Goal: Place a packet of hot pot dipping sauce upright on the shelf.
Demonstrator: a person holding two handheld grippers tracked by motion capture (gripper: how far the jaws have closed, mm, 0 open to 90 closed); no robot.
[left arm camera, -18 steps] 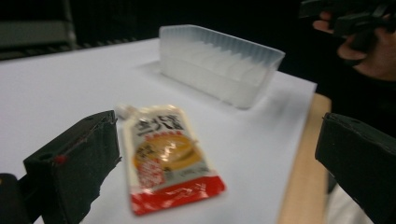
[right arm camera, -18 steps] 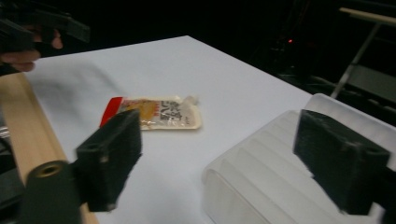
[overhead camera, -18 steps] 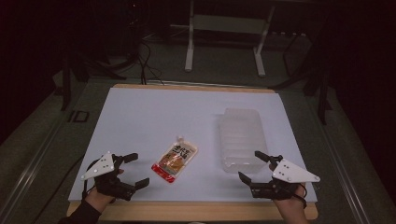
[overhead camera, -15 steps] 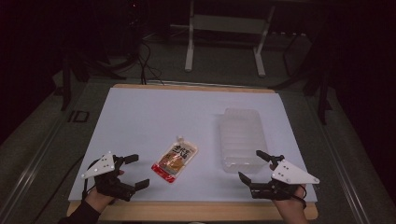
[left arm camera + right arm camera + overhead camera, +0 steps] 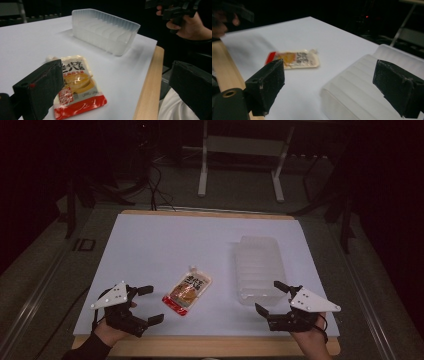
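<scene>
left gripper (image 5: 150,304): edged slightly toward table centre | right gripper (image 5: 267,296): likewise

Place: probably a lab or recording room, dim beyond the lit surface (image 5: 150,245).
Evidence: white sheet over a wooden-edged top, loose black cables (image 5: 155,185) on grey floor, white metal stand legs (image 5: 240,170) behind.

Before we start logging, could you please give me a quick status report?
Left gripper and right gripper open, empty, near edge. Sauce pouch flat between them. Translucent tray upside down, right. Nothing in the way.
</scene>
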